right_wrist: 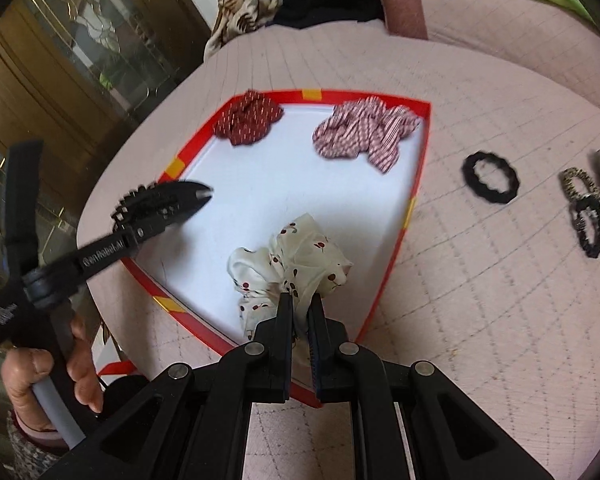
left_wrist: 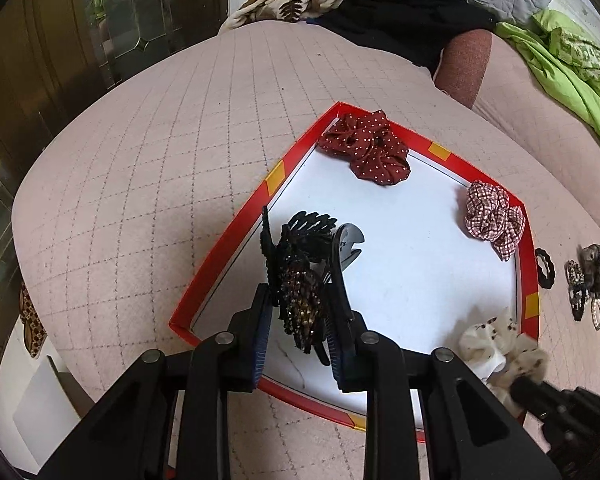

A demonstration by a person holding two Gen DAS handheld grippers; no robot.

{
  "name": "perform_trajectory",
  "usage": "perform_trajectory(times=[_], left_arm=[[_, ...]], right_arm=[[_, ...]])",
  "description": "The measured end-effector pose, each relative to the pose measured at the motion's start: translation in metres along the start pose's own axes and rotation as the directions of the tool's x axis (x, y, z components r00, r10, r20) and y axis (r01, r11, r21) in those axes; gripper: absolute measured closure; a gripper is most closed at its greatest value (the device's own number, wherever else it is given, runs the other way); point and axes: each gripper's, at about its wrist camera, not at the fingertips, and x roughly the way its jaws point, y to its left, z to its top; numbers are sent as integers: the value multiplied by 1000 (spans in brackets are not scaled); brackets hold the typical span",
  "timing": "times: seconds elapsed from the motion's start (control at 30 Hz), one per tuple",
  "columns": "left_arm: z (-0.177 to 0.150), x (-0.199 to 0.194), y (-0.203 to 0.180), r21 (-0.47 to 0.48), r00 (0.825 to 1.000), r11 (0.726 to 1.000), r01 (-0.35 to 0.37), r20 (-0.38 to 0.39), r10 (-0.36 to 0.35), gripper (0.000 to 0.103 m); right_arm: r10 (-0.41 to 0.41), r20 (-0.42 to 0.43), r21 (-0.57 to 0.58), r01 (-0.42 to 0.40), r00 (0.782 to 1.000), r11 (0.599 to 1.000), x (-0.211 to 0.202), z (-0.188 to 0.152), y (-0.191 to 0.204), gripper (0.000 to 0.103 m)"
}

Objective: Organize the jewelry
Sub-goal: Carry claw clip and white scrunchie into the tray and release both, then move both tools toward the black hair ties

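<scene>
**Both jaws loaded over the red tray**

Left gripper (left_wrist: pixel 300 320): jaws narrow, clamped on a black hair claw (left_wrist: pixel 300 276) with brown stones, held above the near left corner of the red-rimmed tray (left_wrist: pixel 220 264). Right gripper (right_wrist: pixel 300 320): jaws nearly closed, pinching the cream spotted scrunchie (right_wrist: pixel 292 264) at the tray's near edge. Dark red dotted scrunchie (left_wrist: pixel 364 148) and checked scrunchie (left_wrist: pixel 494 220) lay along the far rim. Black hair tie (right_wrist: pixel 490 176) lay on the pink quilted bed (left_wrist: pixel 140 180), just beside the tray.
</scene>
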Motion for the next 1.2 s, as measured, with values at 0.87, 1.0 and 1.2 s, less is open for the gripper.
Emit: perform_trajectory(times=[0.87, 1.0, 1.2], left_arm=[[-42, -98, -64, 64, 990, 995, 76, 118, -83, 43], [-61, -110, -94, 134, 985, 984, 114, 111, -129, 43], [-85, -122, -137, 247, 982, 960, 133, 100, -161, 42]], right_arm=[[-118, 157, -70, 130, 981, 989, -92, -54, -14, 51], [-186, 186, -27, 194, 965, 981, -113, -76, -37, 48], [-266, 213, 74, 256, 940, 964, -136, -92, -71, 48]])
